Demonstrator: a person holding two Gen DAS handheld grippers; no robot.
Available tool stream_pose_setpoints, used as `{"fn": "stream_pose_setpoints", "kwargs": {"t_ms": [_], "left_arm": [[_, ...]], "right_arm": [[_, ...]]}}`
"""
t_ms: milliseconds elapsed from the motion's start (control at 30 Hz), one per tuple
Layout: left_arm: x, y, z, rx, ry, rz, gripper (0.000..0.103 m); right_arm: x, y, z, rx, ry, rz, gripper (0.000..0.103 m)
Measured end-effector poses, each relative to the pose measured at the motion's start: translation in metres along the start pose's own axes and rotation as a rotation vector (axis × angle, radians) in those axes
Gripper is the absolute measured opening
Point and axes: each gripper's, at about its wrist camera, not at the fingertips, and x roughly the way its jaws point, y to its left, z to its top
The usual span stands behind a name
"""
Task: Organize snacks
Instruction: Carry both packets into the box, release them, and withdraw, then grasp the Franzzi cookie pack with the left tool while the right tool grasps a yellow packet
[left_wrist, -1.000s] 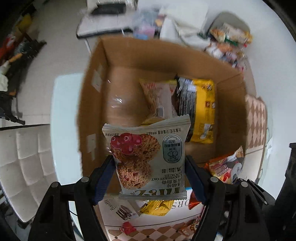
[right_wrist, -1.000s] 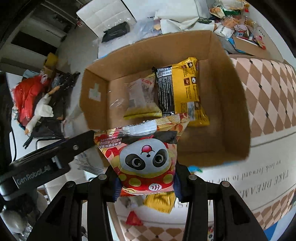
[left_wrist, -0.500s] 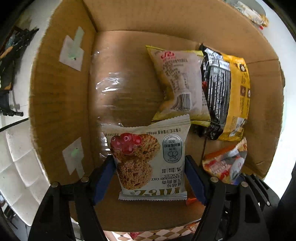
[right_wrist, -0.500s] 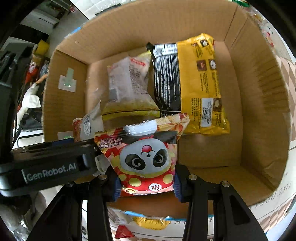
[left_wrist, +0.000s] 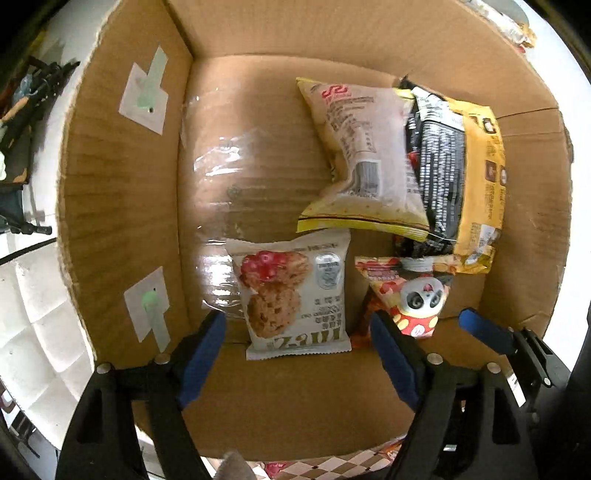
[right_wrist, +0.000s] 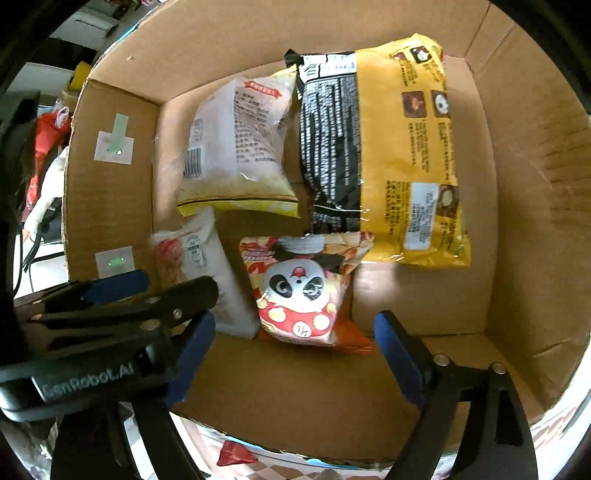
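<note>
One cardboard box (left_wrist: 122, 206) holds four snack packets: one oat cookie packet (left_wrist: 295, 299) printed with cranberry cookies, one red panda packet (right_wrist: 303, 291), one pale packet with a yellow hem (left_wrist: 362, 162), and one long yellow-and-black packet (right_wrist: 388, 147). Two white labels with green tape (left_wrist: 146, 96) sit on the box's left inner wall. Two grippers reach in, each with two blue-padded fingers (right_wrist: 400, 358).

I see a plain brown box (left_wrist: 122, 206) with 2 white stickers marked green. Inside: a white cookie pack (left_wrist: 295, 299) printed with red berries, a red panda bag (right_wrist: 303, 291) with yellow dots, a pale yellow-edged pouch (right_wrist: 236, 147), a yellow-and-black packet (right_wrist: 384, 147). Finger pads (right_wrist: 399, 354) are blue on black.
</note>
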Motion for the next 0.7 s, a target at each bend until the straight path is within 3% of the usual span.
{"fn": "stream_pose_setpoints", "kwargs": {"t_ms": [133,267,467,700], "left_arm": [[-0.016,-0.008,-0.007,0.009,-0.043,0.004,0.085],[-0.038,-0.012,-0.030,0.005,-0.140,0.021,0.085],[-0.077,-0.001,-0.072,-0.021,-0.309,0.060,0.085],[-0.106,0.011,-0.101,-0.041,-0.434,0.084,0.085]], "right_arm": [[-0.012,-0.001,-0.004,-0.011,-0.021,-0.028,0.091],[-0.030,-0.006,-0.013,-0.014,-0.056,-0.052,0.092],[-0.069,-0.017,-0.037,-0.007,-0.163,-0.105,0.092],[-0.115,-0.020,-0.074,-0.001,-0.300,-0.168,0.092]]}}
